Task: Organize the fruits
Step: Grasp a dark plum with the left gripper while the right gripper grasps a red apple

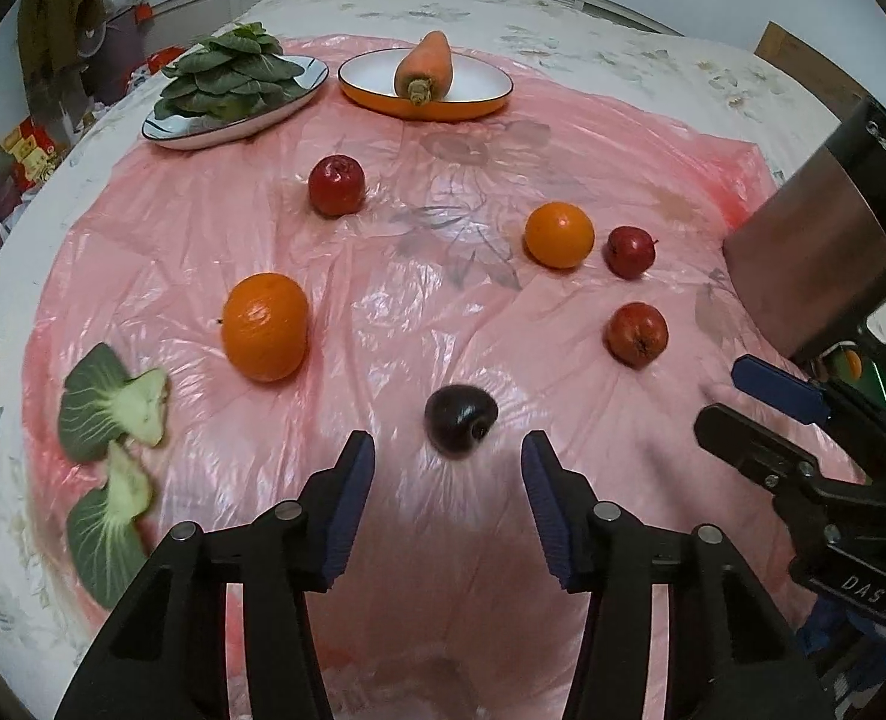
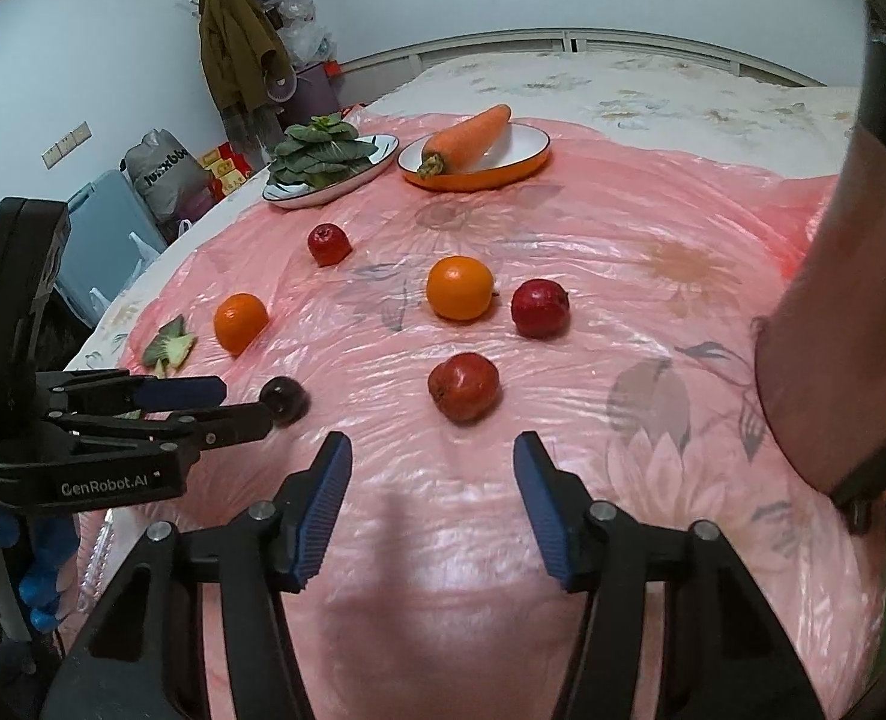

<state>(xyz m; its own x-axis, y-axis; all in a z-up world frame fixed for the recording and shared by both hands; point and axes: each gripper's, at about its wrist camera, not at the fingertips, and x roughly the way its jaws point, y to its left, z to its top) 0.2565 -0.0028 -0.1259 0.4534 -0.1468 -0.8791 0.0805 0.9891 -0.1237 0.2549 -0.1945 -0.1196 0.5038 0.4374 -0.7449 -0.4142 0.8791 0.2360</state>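
On the pink plastic sheet [image 1: 383,312] lie a dark plum [image 1: 460,418], two oranges [image 1: 266,326] [image 1: 559,234] and three red apples [image 1: 336,185] [image 1: 629,251] [image 1: 636,333]. My left gripper [image 1: 448,468] is open, just short of the dark plum, which lies a little ahead of its fingertips. My right gripper [image 2: 432,468] is open and empty, a short way before the nearest red apple [image 2: 464,386]. The left gripper also shows at the left of the right wrist view [image 2: 245,399], beside the plum [image 2: 285,399].
At the back stand a white plate of leafy greens [image 1: 236,87] and an orange-rimmed plate [image 1: 425,87] with a carrot [image 1: 424,66]. Two loose green leaves [image 1: 113,402] lie at the sheet's left edge. A person's forearm [image 2: 827,300] is at the right.
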